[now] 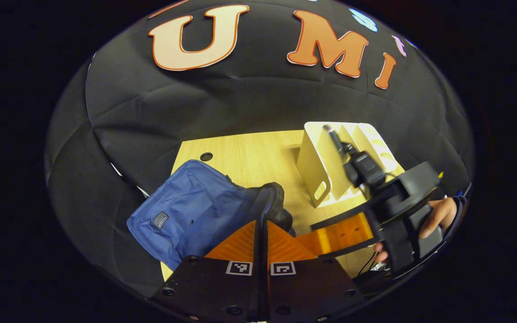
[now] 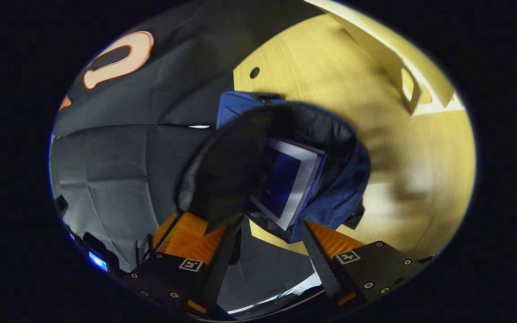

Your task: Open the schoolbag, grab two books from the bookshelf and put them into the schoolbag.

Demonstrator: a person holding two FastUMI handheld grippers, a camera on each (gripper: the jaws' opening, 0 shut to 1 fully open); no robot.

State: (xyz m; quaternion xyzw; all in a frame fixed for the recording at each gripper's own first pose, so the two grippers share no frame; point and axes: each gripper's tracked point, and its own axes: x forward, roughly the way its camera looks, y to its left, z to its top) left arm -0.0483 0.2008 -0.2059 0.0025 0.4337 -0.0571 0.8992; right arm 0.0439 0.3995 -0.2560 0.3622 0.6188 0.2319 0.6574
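One blue schoolbag (image 2: 339, 188) lies open on the table (image 1: 258, 152) holding books (image 2: 285, 179) (count unclear), left gripper (image 1: 260, 237) pinched closed on its flap, right gripper (image 2: 267, 233) spread empty, one bookshelf (image 1: 330, 166) beside

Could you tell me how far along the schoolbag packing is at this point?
Done: the schoolbag is open and books lie inside; how many is unclear. The bookshelf slots look empty. In hand: the left gripper is shut on the schoolbag's flap, while the right gripper is open at the mouth. Left: probably just withdrawing.
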